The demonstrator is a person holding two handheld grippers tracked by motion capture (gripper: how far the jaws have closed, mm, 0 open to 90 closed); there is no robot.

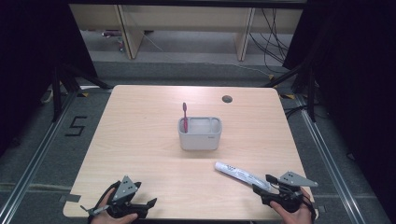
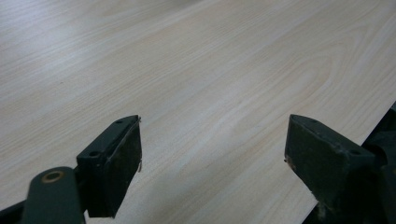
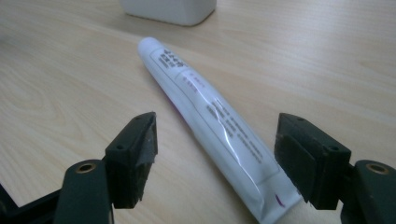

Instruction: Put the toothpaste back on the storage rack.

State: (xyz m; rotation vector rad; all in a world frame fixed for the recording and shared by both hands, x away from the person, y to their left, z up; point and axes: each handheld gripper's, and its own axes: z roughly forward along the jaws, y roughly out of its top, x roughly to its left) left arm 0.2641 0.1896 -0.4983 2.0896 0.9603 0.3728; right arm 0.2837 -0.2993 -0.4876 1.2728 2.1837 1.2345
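Note:
A white toothpaste tube (image 1: pixel 238 172) lies flat on the wooden table (image 1: pixel 140 140), near the front right, its cap end pointing toward the middle. My right gripper (image 1: pixel 262 183) stands open astride the tube's crimped end (image 3: pixel 210 112); its pads do not press on the tube. A grey two-compartment holder (image 1: pixel 200 137) stands at the table's centre, and its base shows as holder (image 3: pixel 173 9) in the right gripper view. A red toothbrush (image 1: pixel 185 116) stands upright in the holder's left compartment. My left gripper (image 1: pixel 147 207) rests open at the front left, with bare wood between its jaws (image 2: pixel 212 144).
A round cable hole (image 1: pixel 227 99) sits near the table's far edge. The table's front edge runs close under both hands. Dark stands and cables flank the table on the floor, and wooden furniture stands behind.

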